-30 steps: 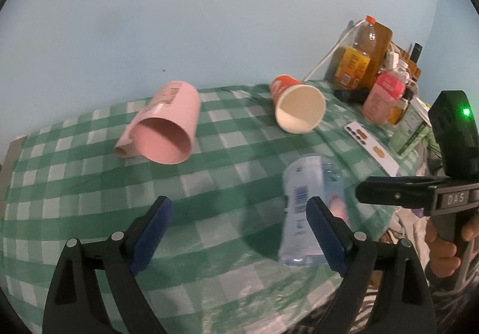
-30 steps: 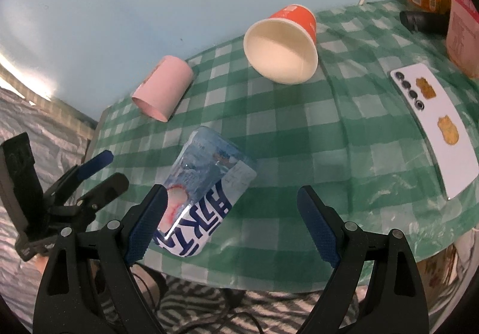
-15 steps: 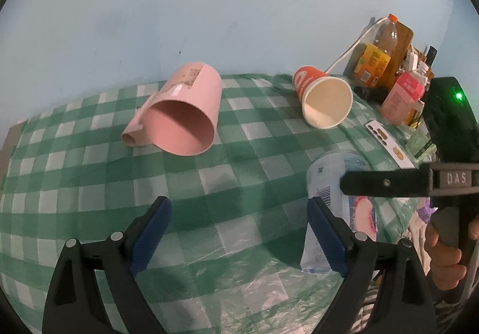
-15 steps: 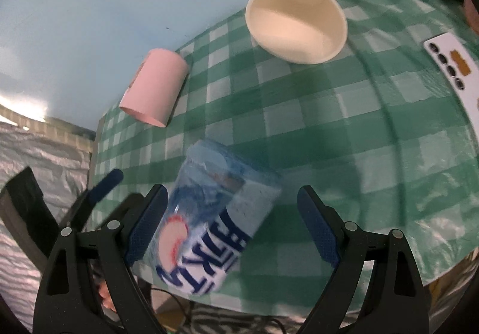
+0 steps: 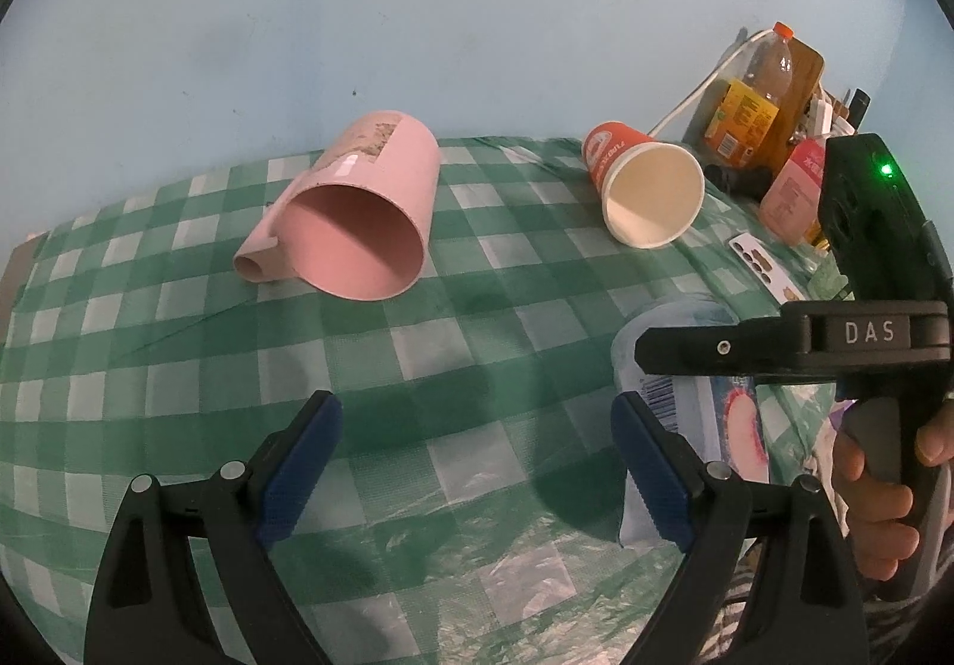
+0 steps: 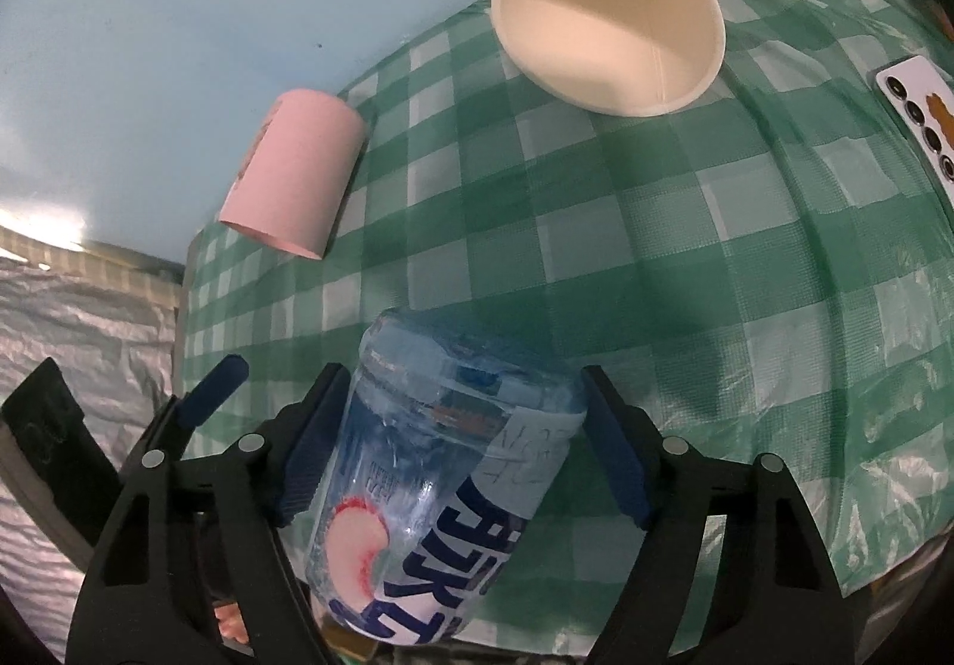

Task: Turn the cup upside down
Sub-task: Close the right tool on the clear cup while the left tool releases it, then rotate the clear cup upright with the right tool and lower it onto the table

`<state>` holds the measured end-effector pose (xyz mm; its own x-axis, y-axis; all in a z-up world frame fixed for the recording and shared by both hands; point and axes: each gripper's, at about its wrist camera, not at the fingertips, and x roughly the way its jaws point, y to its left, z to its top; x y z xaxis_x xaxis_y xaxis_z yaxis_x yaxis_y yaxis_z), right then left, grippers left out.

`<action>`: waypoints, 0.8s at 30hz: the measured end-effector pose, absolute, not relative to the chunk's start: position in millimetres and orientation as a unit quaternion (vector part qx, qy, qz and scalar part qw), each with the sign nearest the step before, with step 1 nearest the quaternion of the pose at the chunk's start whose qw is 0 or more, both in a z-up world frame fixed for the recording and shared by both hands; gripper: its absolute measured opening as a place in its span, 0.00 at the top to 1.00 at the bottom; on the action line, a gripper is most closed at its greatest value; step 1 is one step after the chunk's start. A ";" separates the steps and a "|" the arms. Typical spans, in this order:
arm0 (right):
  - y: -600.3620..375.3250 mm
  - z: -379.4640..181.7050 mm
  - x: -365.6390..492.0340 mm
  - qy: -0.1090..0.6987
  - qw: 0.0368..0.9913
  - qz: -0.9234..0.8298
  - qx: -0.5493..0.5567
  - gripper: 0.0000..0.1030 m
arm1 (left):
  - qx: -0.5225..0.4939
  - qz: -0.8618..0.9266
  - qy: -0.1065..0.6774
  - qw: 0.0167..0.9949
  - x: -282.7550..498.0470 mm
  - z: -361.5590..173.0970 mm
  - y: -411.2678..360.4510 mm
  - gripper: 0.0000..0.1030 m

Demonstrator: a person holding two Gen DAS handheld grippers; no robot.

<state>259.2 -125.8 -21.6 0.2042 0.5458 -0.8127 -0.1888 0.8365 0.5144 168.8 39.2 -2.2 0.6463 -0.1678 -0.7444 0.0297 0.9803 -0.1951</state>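
Note:
A clear plastic cup (image 6: 441, 492) with blue lettering and a peach picture lies on its side near the table's front edge. My right gripper (image 6: 462, 450) is open with its blue pads on either side of the cup, close to it. The cup also shows in the left wrist view (image 5: 703, 402), partly behind the right gripper's finger. My left gripper (image 5: 477, 480) is open and empty over the cloth, left of that cup. A pink mug (image 5: 364, 229) and an orange paper cup (image 5: 644, 188) lie on their sides farther back.
The table carries a green checked cloth (image 5: 179, 343). Bottles and a pink container (image 5: 793, 188) stand at the back right corner. A white card with dark dots (image 6: 918, 104) lies at the right. A blue wall is behind.
My right gripper has moved forward, so the clear cup now lies between its pads. My left gripper has drifted toward the pink mug, which looks larger.

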 end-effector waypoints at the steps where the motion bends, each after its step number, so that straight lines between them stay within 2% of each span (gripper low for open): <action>1: -125.6 -20.1 258.7 0.579 0.763 0.243 0.151 0.26 | -0.083 -0.055 0.416 0.904 168.8 -2.0 39.3 0.10; 8: -124.3 7.8 241.8 0.516 0.809 0.260 0.108 0.27 | -0.090 -0.056 0.416 0.903 167.7 -1.8 41.4 0.10; 17: -94.3 58.3 197.4 0.335 0.905 0.253 -0.070 0.27 | -0.093 -0.053 0.413 0.905 162.3 1.0 44.2 0.10; 24: -69.6 46.2 180.0 0.223 0.938 0.209 -0.165 0.28 | -0.099 -0.052 0.416 0.902 156.2 -1.4 53.2 0.10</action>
